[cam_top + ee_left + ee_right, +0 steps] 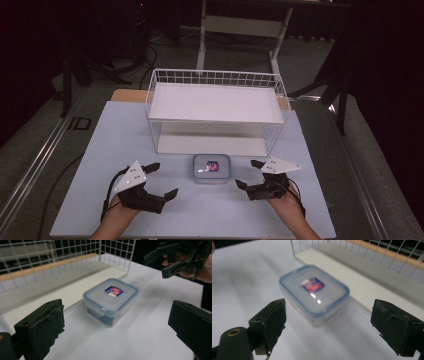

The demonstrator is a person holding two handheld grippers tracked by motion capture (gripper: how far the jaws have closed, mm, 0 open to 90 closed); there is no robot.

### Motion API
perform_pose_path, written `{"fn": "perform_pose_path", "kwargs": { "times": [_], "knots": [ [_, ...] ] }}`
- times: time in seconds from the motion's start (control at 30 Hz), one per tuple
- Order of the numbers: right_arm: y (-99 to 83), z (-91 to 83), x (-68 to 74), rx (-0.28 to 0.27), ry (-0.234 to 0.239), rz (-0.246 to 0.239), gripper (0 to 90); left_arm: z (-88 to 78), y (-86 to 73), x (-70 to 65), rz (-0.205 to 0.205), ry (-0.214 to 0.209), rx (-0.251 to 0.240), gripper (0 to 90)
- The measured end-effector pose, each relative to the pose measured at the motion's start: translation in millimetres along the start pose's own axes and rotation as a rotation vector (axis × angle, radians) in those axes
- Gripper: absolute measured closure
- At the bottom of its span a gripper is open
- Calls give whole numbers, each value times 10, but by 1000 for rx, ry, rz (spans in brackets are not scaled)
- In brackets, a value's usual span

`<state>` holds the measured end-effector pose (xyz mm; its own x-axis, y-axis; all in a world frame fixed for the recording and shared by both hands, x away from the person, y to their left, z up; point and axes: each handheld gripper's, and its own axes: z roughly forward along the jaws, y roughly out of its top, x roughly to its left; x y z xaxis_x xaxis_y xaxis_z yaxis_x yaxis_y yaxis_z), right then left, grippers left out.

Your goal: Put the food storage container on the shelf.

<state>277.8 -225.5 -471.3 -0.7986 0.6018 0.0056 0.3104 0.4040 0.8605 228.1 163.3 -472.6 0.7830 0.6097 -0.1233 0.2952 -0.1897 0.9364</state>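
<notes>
A small clear plastic box (211, 168) with a blue-rimmed snap lid and a red and blue label sits on the white table board, just in front of the wire rack. My left gripper (164, 180) stands open to the box's left, apart from it. My right gripper (247, 174) stands open to its right, also apart. In the left gripper view the box (111, 300) lies ahead of the wide-apart jaws of the left gripper (115, 336), with the right gripper (157, 265) beyond it. In the right gripper view the box (314, 293) lies ahead of the right gripper (333, 331), untouched.
A white wire rack (215, 77) with an upper shelf and a lower shelf stands behind the box at the middle of the board (100, 150). Beyond the table are a dark floor, cables and a desk frame (240, 25).
</notes>
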Motion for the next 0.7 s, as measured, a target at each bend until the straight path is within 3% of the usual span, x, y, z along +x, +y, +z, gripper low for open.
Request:
{"fn": "perform_pose_path", "kwargs": {
  "times": [0.1,0.13,0.17,0.2,0.27,0.37,0.47,0.57,0.7],
  "knots": [
    [59,-40,34,-4,-64,-46,176,53,103,-13,18,-33,9,13],
    [80,-43,27,6,-36,-46,215,76,137,-21,32,-26,10,13],
    [110,-34,13,36,-15,-31,185,100,173,-20,34,-29,11,13],
    [127,-32,8,27,-12,-23,227,133,212,-11,24,-41,27,13],
    [146,-18,12,24,-38,13,261,209,285,27,-5,-68,85,14],
    [143,49,-18,20,-19,67,260,314,353,86,-37,-77,119,13],
    [151,99,-51,-2,-40,105,207,408,395,147,-81,-67,118,13],
    [200,163,-86,26,-62,154,176,522,413,202,-123,-41,154,13],
    [237,257,-158,51,-7,216,139,662,373,316,-223,-27,200,12]
  ]
}}
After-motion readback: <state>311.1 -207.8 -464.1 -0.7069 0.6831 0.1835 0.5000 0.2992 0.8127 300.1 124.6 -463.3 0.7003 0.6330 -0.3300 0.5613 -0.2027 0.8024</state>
